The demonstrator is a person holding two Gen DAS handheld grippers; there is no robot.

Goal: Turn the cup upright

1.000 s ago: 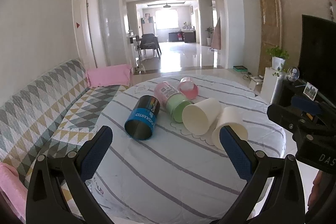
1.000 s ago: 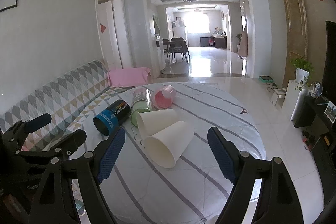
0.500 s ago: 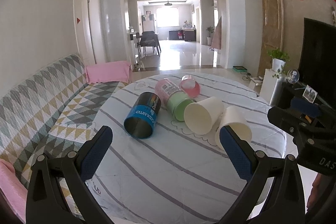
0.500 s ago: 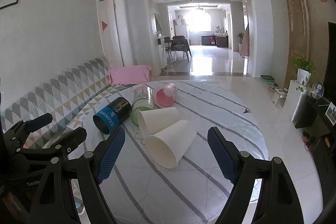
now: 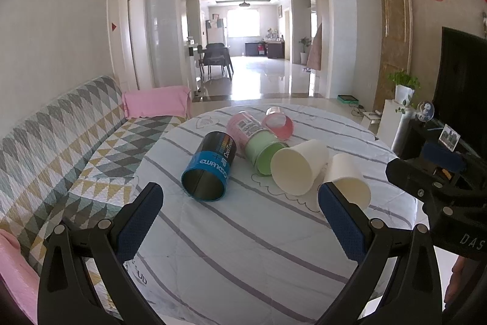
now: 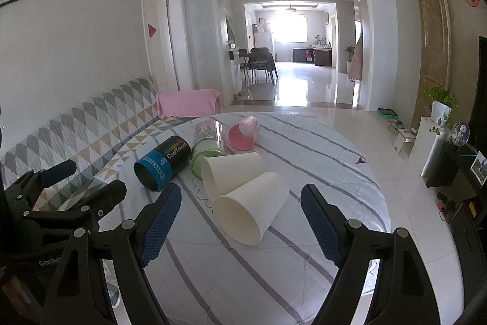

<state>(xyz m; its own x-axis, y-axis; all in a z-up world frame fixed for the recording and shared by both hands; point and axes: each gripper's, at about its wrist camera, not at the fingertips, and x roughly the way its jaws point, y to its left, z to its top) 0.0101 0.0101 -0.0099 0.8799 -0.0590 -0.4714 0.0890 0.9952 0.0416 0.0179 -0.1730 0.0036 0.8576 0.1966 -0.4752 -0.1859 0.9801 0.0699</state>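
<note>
**Five cups down, none upright yet**

Item: near cream cup (image 6: 251, 210), lying on its side, centre-low in right wrist view, mouth toward you and lower right. Sits framed between the fingers of your right gripper (image 6: 240, 221), which is spread wide w/ nothing held. Left gripper (image 5: 240, 221) likewise wide apart, empty, hovering over the striped tablecloth (image 5: 243, 249).

Others, all tipped over: second cream cup (image 6: 231, 171) touching the first; blue-black can (image 6: 162, 162) mid-left; green cup (image 6: 207, 150); pink cup (image 6: 242, 133) farthest back.

Handling (est.): looks like thin plastic or paper, so light, likely flexes and rolls easily. Smooth tapered wall may slip. Suggest you pinch across the wall approx. mid-body, gentle squeeze, then rotate mouth up. Watch the neighbour; contact may nudge it.
</note>
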